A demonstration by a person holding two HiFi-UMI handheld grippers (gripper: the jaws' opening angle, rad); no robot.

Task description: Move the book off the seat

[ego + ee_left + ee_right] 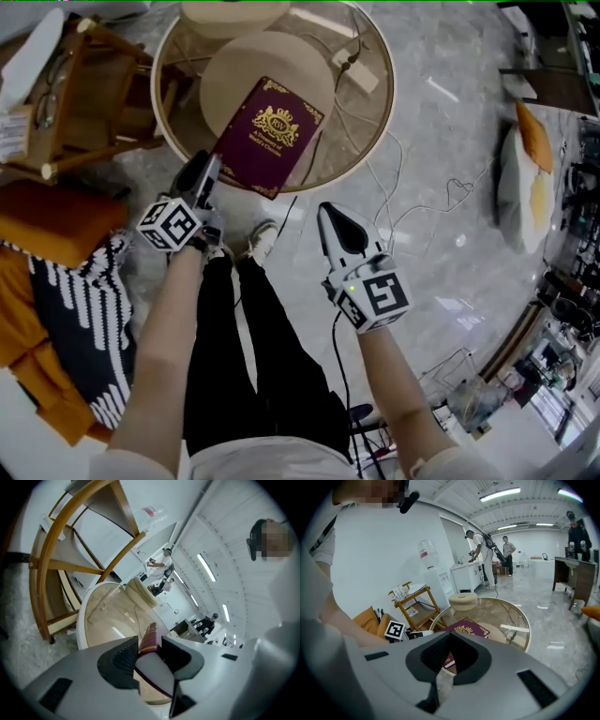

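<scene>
Open-plan office or studio: polished grey floor [539, 595], ceiling strip lights [499, 494], water cooler [425, 554] at far wall, people [480, 545] standing by white counter [466, 577].

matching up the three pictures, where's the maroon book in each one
head view: book upper centre, over the round glass table.
left gripper view: book low centre, edge-on in the left tool.
right gripper view: book centre, cover up.
shared landmark: the table's pale rim, seen in all three.
</scene>
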